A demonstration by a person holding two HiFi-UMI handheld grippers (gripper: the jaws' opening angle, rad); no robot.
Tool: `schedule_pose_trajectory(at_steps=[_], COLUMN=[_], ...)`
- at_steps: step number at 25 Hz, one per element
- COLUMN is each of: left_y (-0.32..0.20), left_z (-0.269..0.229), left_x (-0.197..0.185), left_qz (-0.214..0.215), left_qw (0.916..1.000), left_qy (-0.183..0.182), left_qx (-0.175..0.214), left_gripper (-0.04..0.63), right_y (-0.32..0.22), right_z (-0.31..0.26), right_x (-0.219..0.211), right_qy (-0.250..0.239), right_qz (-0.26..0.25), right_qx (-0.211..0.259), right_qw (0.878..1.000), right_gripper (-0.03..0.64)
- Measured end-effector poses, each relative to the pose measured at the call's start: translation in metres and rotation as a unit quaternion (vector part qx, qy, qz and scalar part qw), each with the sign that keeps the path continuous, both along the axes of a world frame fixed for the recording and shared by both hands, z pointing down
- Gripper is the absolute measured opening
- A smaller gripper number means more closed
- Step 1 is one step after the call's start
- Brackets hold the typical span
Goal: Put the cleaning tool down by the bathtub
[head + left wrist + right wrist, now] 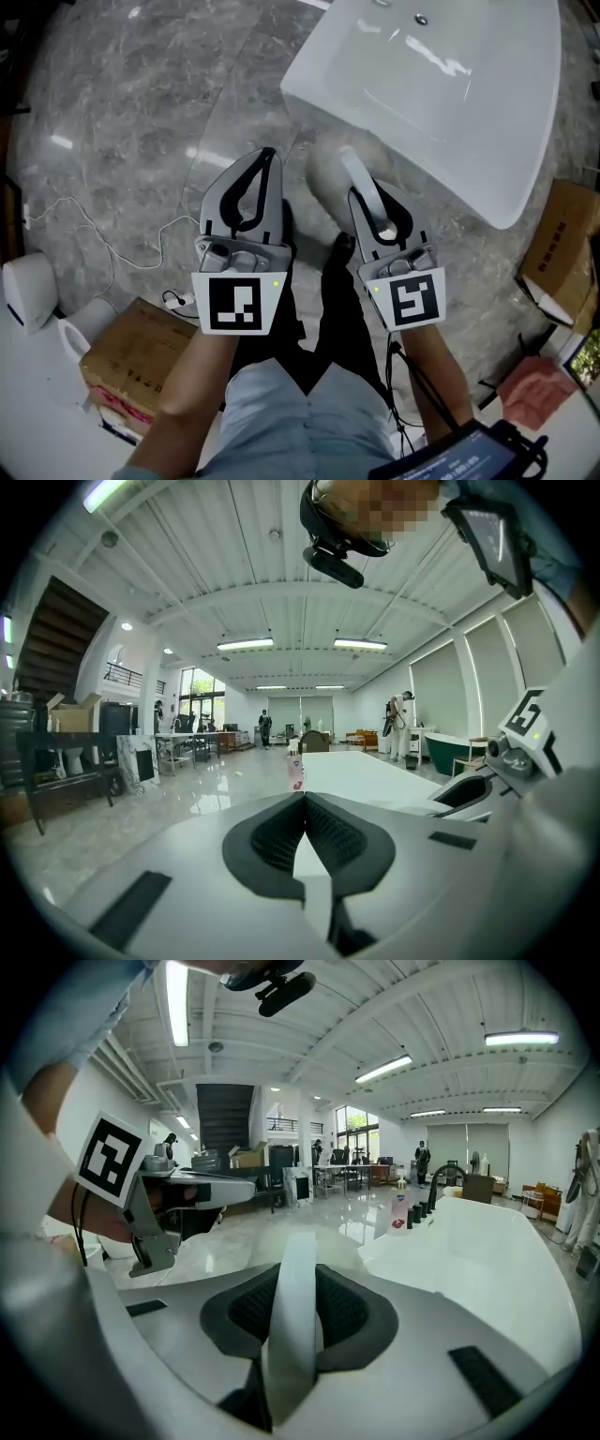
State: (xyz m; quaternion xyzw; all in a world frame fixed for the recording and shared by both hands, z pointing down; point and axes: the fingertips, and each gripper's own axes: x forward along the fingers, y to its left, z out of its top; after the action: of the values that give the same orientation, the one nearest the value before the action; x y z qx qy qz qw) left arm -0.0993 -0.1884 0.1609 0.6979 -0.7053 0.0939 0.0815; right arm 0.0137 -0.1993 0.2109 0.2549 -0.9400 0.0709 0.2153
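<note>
**Not yet set down**

Head view: the right gripper (361, 192) was clamped on the white handle (377, 214) of the cleaning tool (342, 173). Its fluffy head (323, 169) hung low over the floor (122, 122), just beside the bathtub (506, 187). The left gripper (265, 159) was closed. A cardboard box (141, 352) and a loose cable (103, 246) lay at the near left, well apart from the tool.

Left gripper view: the pads met with nothing between them.

Right gripper view: the handle ran up between the jaws, and a bottle (400, 1211) and tap (439, 1185) stood on the bathtub's far rim.

Whether the head touched the floor was unclear. Lowering and release were left to do, and nothing seemed to block the spot.
</note>
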Motion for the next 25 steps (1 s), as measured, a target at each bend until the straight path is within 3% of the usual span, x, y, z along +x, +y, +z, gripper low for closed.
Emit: schedule_pose_trajectory(at_steps=[15, 25], left_y=[-0.012, -0.012], left_z=[0.137, 0.213], left_x=[-0.029, -0.045], left_qz=[0.007, 0.009], left_qw=[0.999, 0.9985], left_qy=[0.029, 0.041], left_qx=[-0.034, -0.036], left_gripper=[0.017, 0.017], right_y=[-0.005, -0.004], right_z=[0.144, 0.233], right_x=[-0.036, -0.052], right_qy=[0.028, 0.044], right_qz=[-0.033, -0.042], right_qx=[-0.034, -0.045], right_qw=[0.998, 0.997], right_gripper=[0.103, 0.103])
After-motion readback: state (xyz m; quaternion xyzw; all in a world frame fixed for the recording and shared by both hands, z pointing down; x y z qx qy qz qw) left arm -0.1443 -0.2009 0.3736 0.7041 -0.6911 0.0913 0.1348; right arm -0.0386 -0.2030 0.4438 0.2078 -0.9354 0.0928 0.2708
